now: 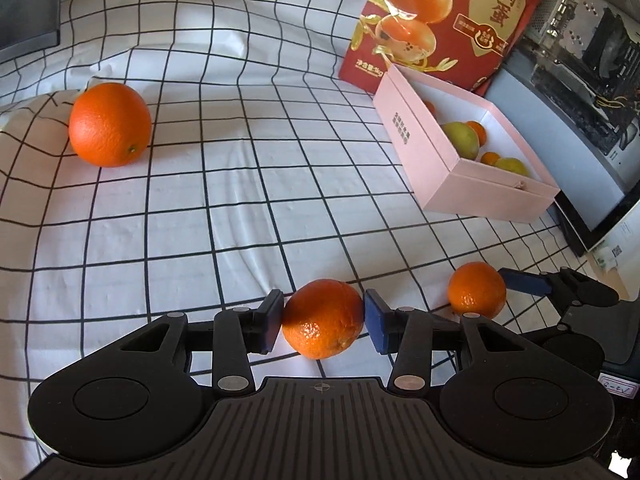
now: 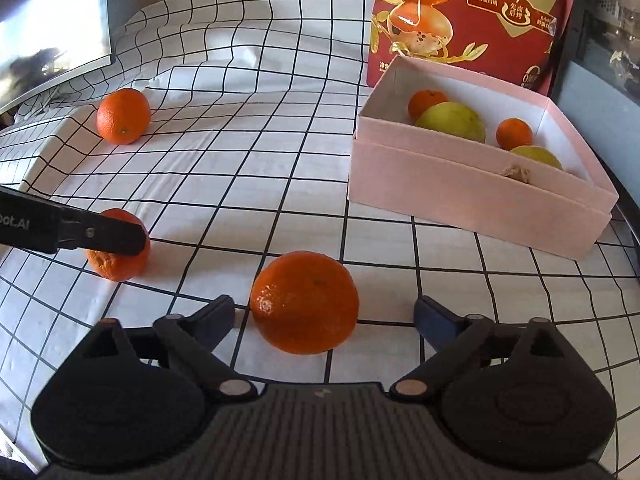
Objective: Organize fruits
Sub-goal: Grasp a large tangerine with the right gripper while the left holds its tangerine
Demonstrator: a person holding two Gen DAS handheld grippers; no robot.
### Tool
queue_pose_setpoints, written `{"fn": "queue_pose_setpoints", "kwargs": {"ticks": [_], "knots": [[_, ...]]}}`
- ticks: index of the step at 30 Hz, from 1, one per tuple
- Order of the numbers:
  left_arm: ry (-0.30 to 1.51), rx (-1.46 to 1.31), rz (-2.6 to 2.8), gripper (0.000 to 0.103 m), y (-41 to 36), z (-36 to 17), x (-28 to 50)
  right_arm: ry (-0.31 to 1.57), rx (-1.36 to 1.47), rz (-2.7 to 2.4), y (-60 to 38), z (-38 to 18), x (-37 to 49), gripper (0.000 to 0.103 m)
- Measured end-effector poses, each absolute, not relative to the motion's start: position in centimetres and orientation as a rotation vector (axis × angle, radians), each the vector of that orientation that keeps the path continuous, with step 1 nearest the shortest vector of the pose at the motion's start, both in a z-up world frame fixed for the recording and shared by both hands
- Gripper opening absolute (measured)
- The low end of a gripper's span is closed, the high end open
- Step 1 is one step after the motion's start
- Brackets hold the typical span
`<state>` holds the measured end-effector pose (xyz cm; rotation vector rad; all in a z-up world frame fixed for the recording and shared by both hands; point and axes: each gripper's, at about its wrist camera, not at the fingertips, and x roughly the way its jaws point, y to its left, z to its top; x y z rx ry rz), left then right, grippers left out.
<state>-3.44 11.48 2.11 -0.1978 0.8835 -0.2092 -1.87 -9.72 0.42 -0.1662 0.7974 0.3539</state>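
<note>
My left gripper (image 1: 323, 318) is shut on a small mandarin (image 1: 323, 319), its pads touching both sides of it on the checked cloth. The same mandarin (image 2: 116, 264) shows in the right wrist view behind the left finger (image 2: 100, 236). My right gripper (image 2: 324, 318) is open around a second mandarin (image 2: 306, 302), with gaps on both sides; this fruit (image 1: 476, 290) also shows in the left wrist view. A large orange (image 1: 110, 124) lies far left (image 2: 123, 116). A pink box (image 2: 472, 196) holds green fruits and small mandarins.
A red printed bag (image 2: 472, 16) stands behind the pink box (image 1: 460, 178). A monitor (image 2: 52, 36) is at the far left and dark equipment (image 1: 580, 60) at the right. The white checked cloth (image 1: 240, 200) covers the table and is wrinkled at the back.
</note>
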Motion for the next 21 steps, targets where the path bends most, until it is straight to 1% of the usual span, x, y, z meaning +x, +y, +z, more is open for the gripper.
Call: {"fn": "queue_pose_setpoints", "kwargs": {"ticks": [1,18,20,21], "knots": [[0.883,-0.201,-0.207,0.049,11.48,2.1,-3.46,0.802,-0.167,0.356,-9.71,0.37,-1.84,0.103],[0.903,-0.249,-0.189,0.049,11.78,2.04,-2.82,0.823,-0.184,0.377,-9.89,0.47,-2.19,0.103],[0.916,-0.245,-0.183,0.049,11.66,2.15,-2.62,0.838,-0.182,0.374,-9.99,0.62,-2.23,0.101],[0.919,-0.241,-0.18,0.049,11.57,2.16,-2.58,0.845,-0.179,0.371,-10.14,0.74,-2.27,0.098]]}}
